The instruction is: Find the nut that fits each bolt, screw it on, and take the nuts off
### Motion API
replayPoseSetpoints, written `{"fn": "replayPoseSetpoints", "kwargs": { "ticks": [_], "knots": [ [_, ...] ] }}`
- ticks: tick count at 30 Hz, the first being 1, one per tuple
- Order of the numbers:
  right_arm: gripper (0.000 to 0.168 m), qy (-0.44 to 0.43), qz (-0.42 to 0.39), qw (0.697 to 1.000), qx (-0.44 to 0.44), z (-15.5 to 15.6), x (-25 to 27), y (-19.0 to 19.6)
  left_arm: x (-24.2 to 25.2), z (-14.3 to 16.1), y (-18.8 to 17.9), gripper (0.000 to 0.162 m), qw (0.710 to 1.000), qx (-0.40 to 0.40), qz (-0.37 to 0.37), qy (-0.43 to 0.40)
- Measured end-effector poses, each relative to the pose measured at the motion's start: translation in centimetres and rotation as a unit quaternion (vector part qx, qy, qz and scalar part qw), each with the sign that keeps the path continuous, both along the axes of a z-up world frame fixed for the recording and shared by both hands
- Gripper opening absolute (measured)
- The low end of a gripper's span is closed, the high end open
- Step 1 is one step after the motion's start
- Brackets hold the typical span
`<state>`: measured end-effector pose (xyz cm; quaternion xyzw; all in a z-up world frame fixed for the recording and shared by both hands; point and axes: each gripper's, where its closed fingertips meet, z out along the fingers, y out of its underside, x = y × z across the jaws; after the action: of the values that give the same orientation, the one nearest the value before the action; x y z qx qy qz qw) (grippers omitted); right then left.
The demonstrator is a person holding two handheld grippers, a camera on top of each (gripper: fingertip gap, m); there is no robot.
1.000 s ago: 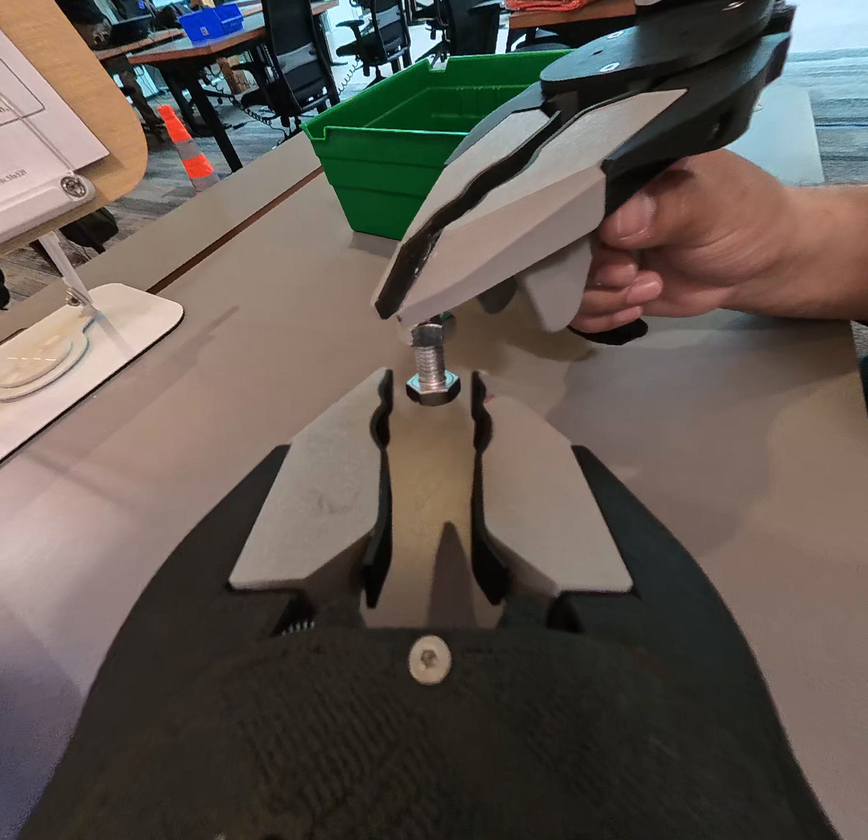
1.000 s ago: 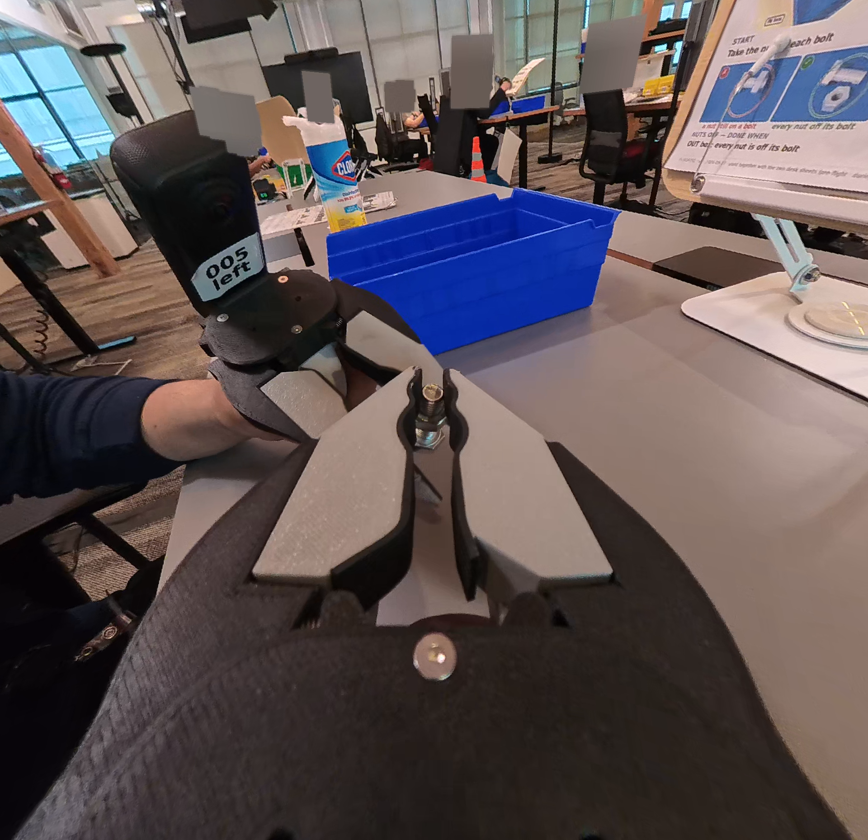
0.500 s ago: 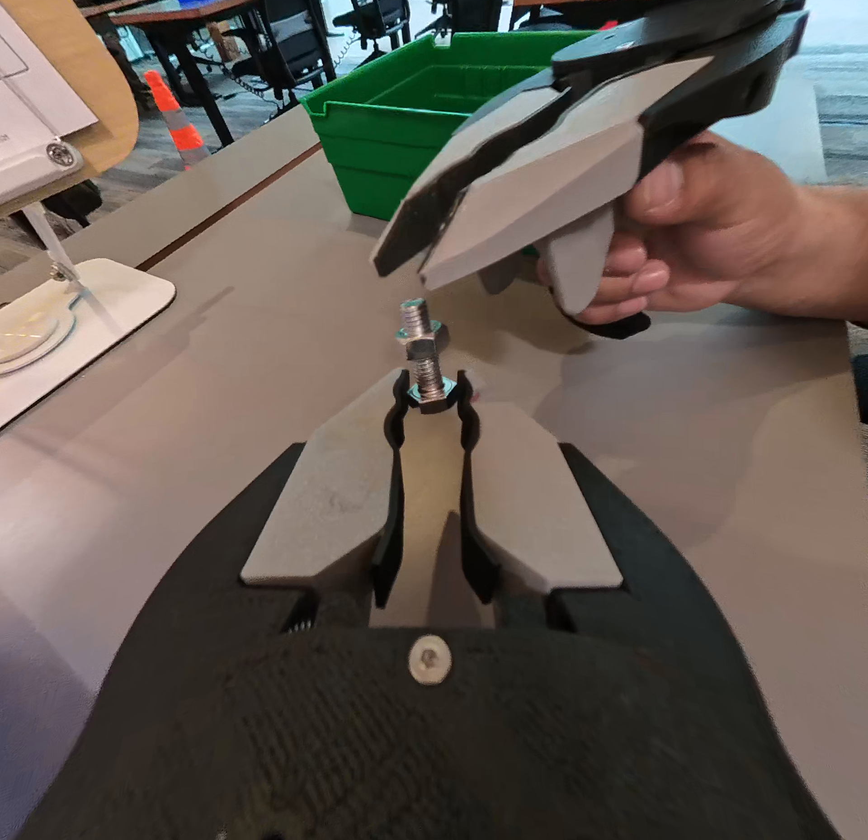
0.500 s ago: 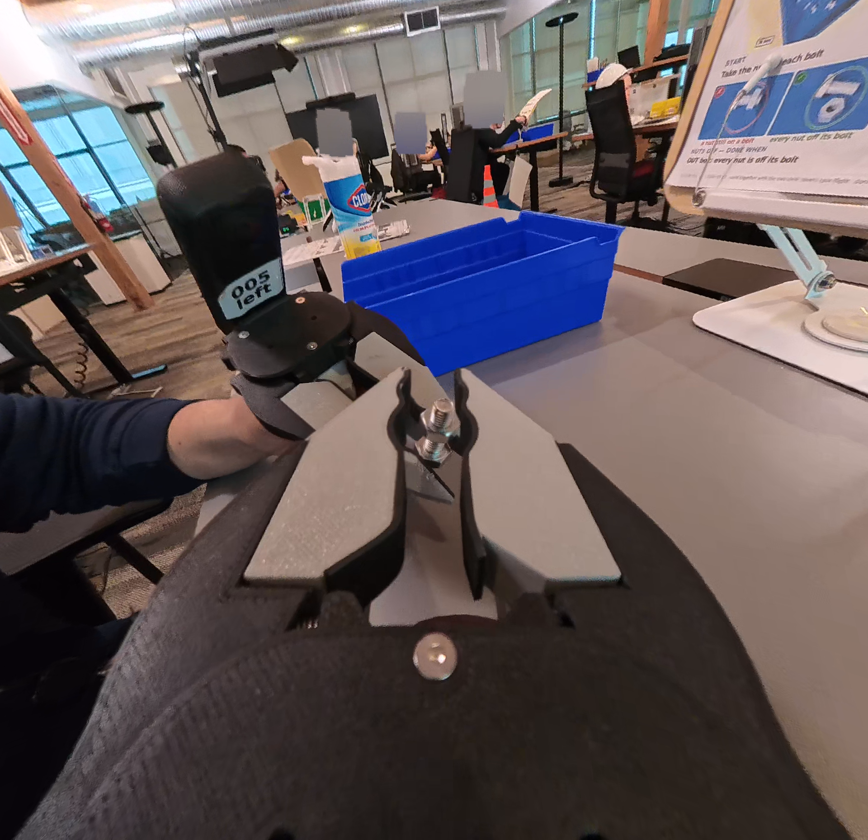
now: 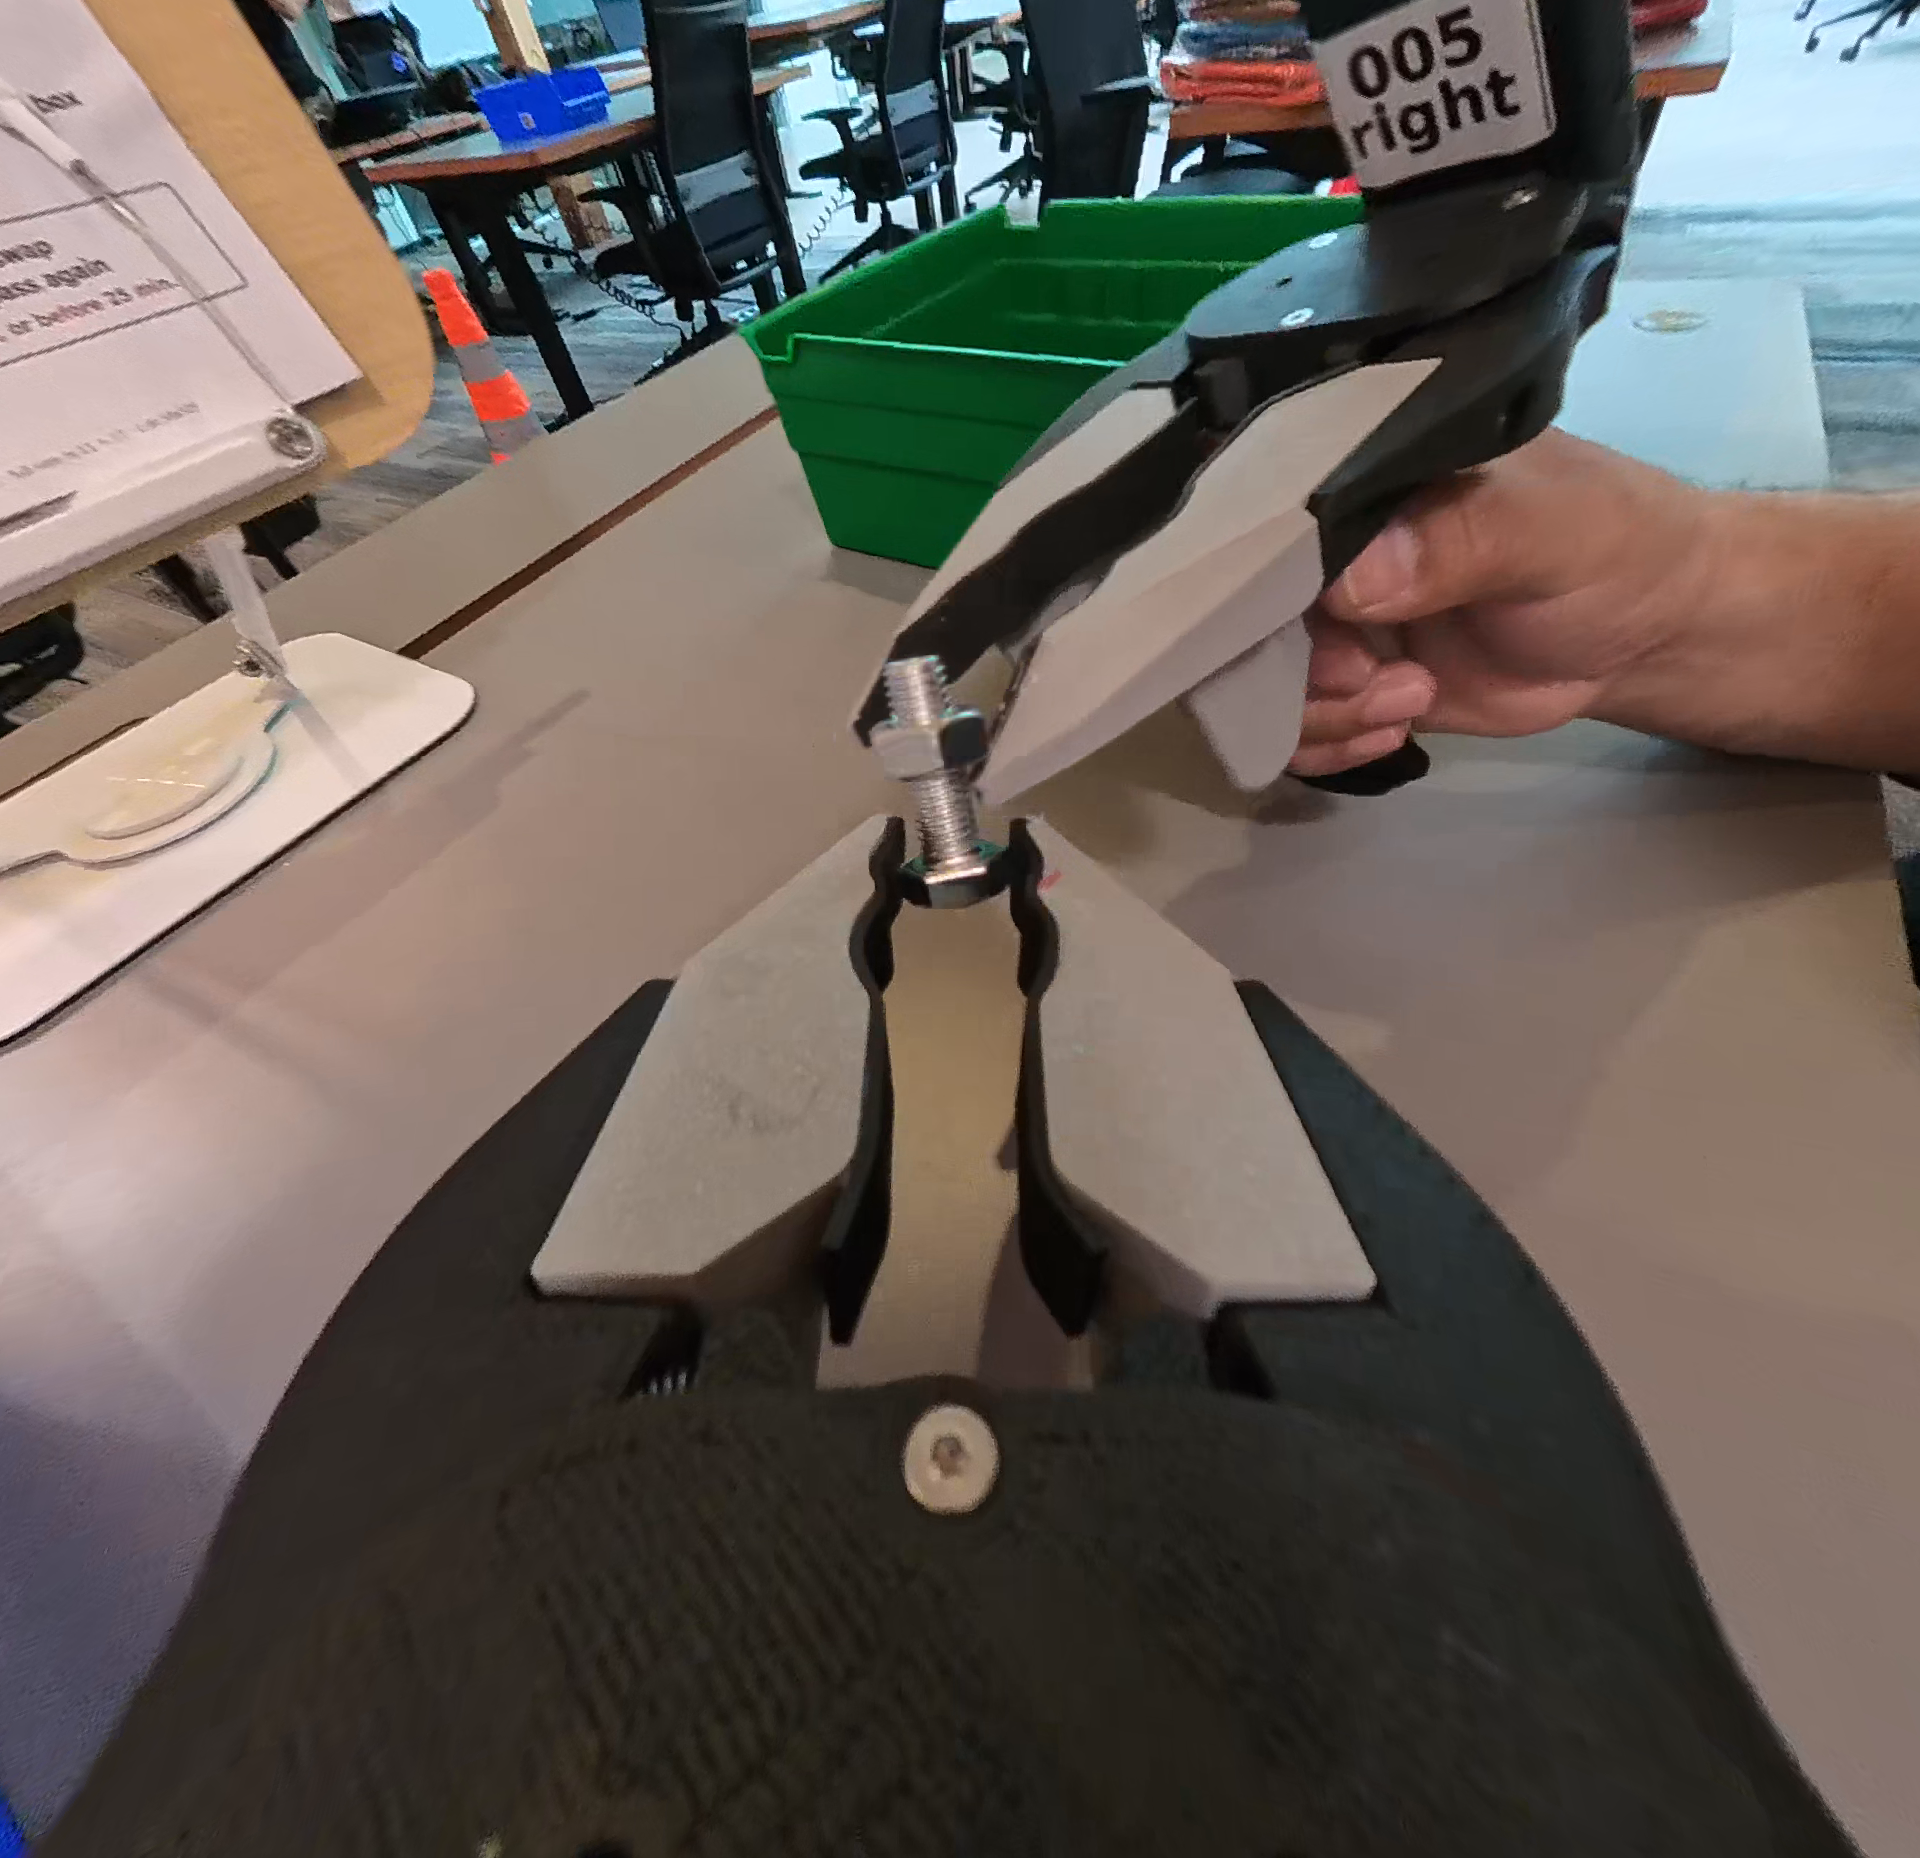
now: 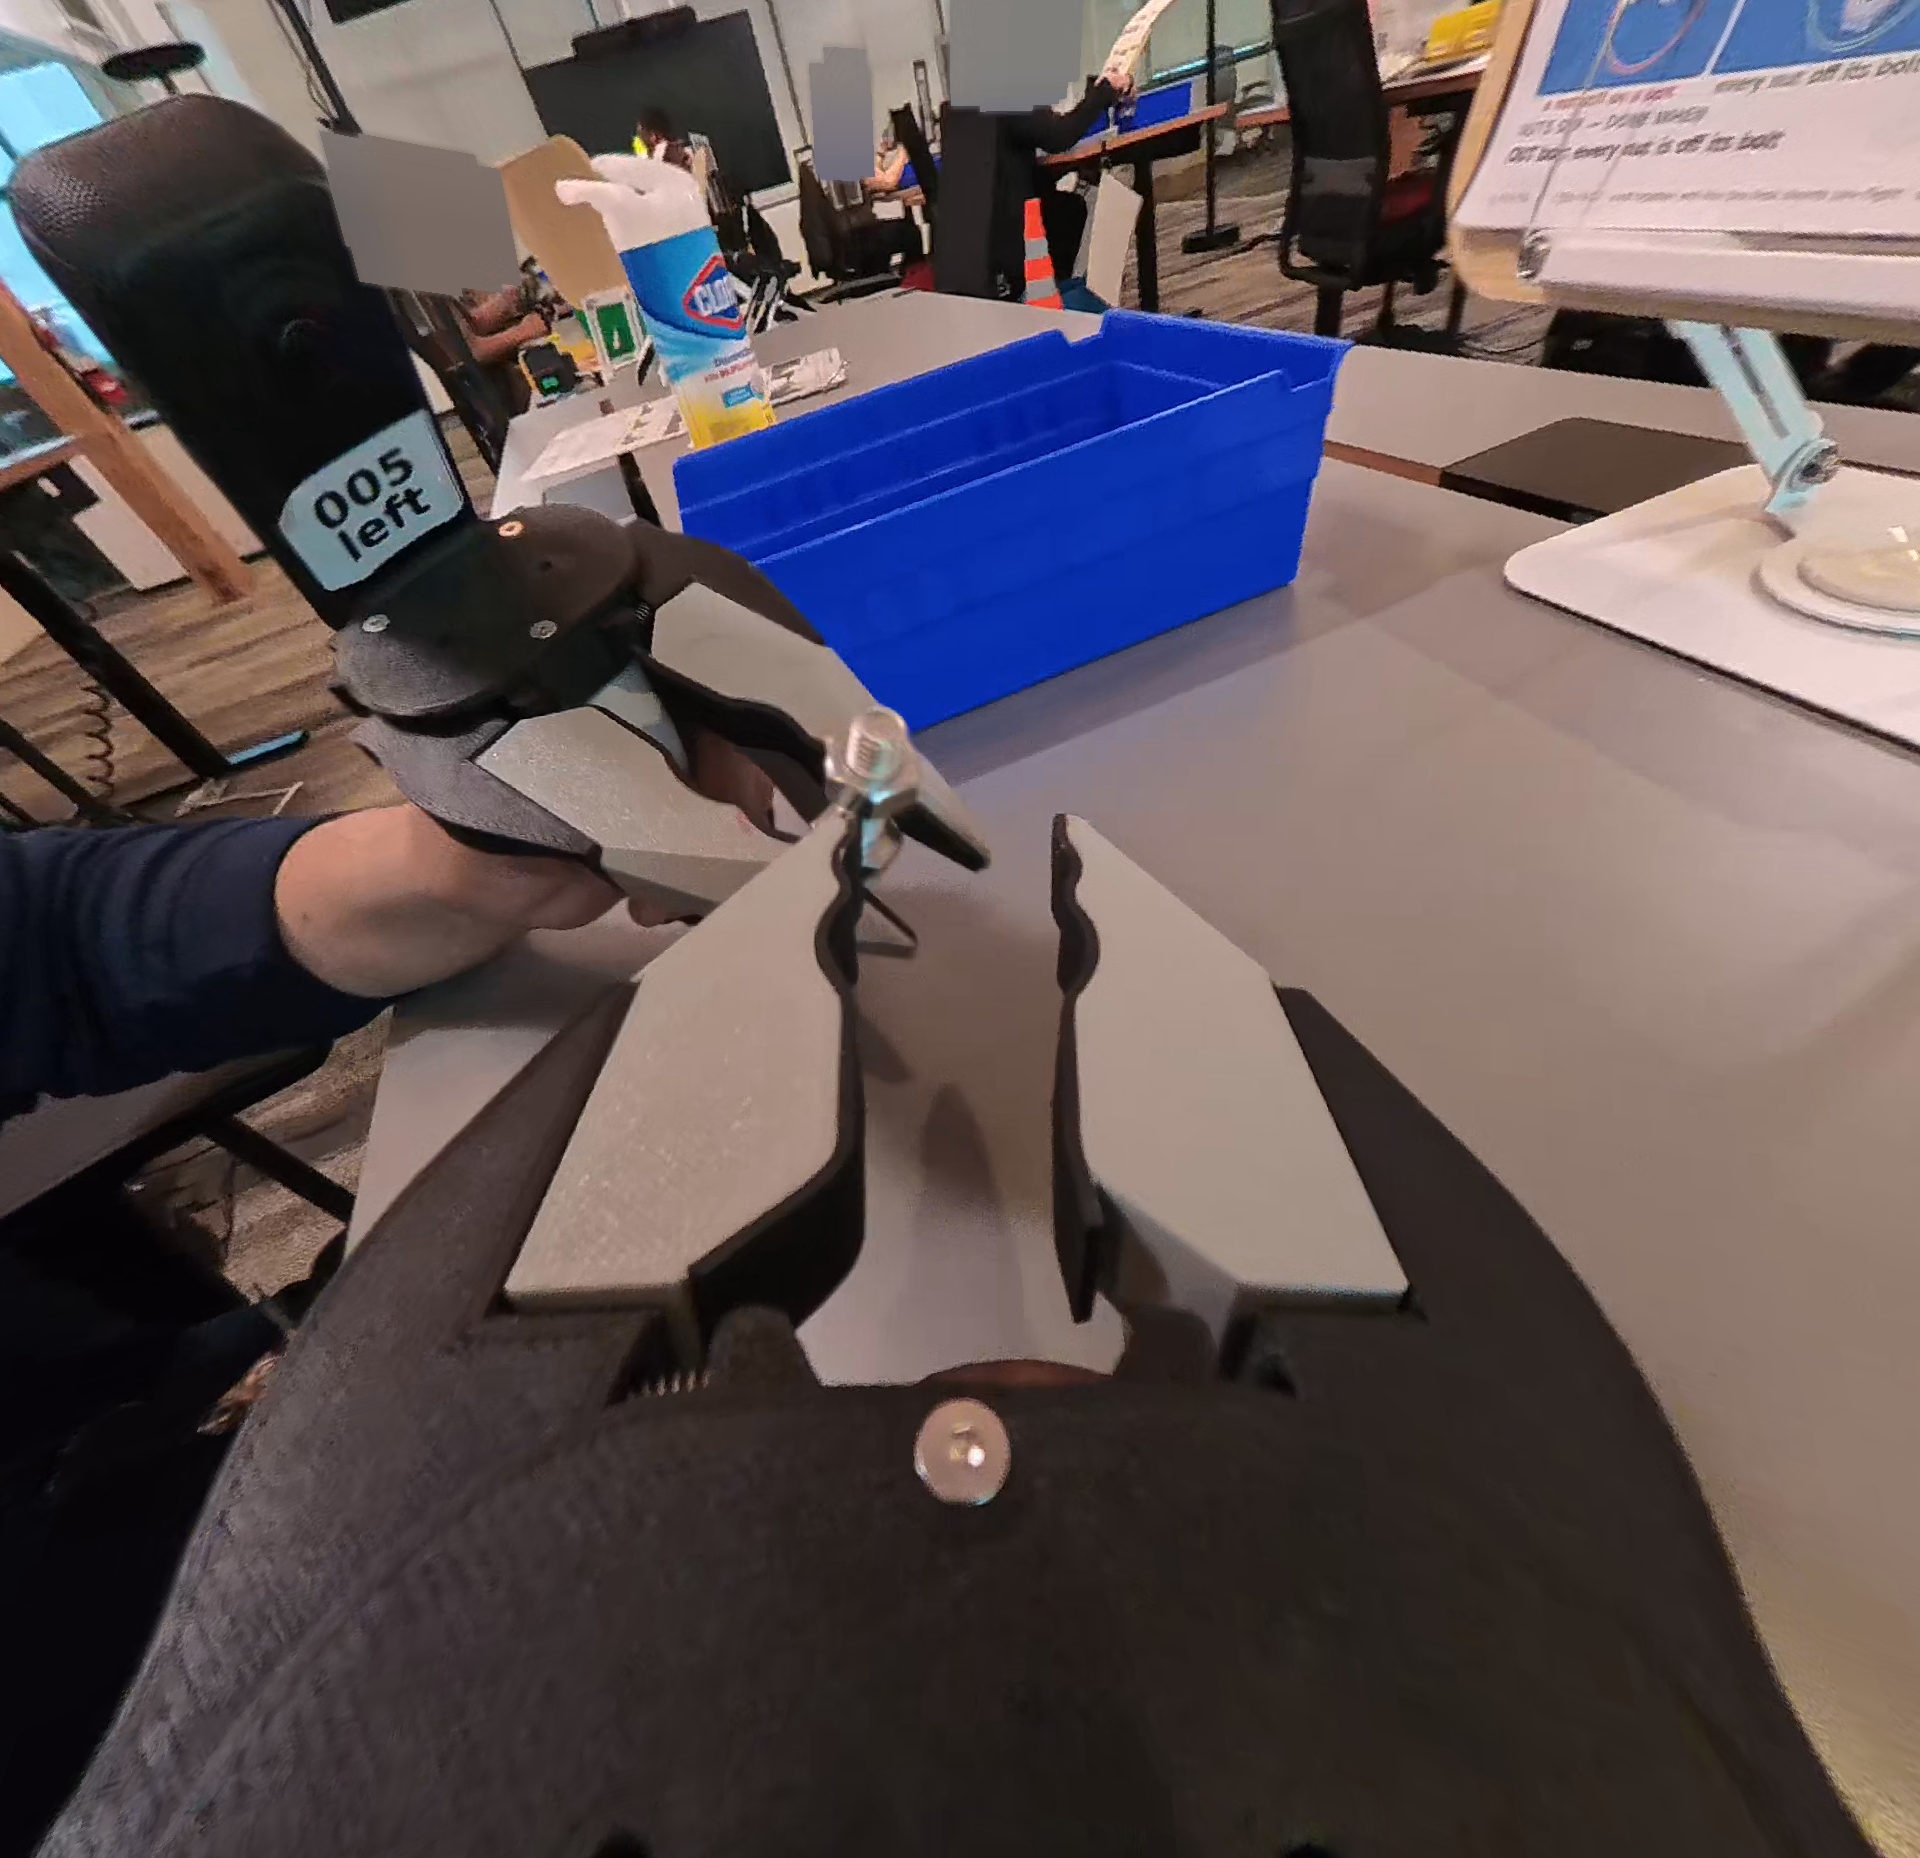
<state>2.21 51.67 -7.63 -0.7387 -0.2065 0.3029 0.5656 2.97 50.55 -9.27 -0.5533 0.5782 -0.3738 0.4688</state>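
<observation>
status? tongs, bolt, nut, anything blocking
Left tongs shut on bolt head, bolt upright. Right tongs open, beside the nut, not gripping. Nut sits partway up the thread. Nothing in the way.

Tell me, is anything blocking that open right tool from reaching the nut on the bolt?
Nothing visible does. The right gripper is open right beside the nut, which sits partway down the upright bolt. The left gripper clamps only the bolt's head, below the nut.

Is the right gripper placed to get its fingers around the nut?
Probably yes: the right gripper is open right beside the nut, and the left gripper clamps only the bolt head below it.
</observation>
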Motion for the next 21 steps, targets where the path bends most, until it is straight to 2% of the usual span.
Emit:
{"fn": "replayPoseSetpoints", "kwargs": {
  "ticks": [8,11,16,21],
  "knots": [
    [0.029,0.032,0.047,0.997,0.044,1.8,-1.9,-1.3,-0.2,0.2,0.8,0.018,1.000,0.002,0.022,-0.006],
    [0.032,0.029,0.044,0.998,0.040,1.6,-2.1,-1.1,0.1,0.2,0.1,0.018,1.000,0.014,0.009,-0.005],
    [0.032,0.071,0.072,0.995,0.026,1.8,-2.8,-1.4,0.8,0.0,-1.7,0.018,0.999,0.031,-0.017,0.001],
    [0.030,0.080,0.050,0.995,0.026,2.1,-1.5,-1.0,0.2,0.3,0.4,0.018,0.999,0.026,0.028,-0.008]
  ]
}}
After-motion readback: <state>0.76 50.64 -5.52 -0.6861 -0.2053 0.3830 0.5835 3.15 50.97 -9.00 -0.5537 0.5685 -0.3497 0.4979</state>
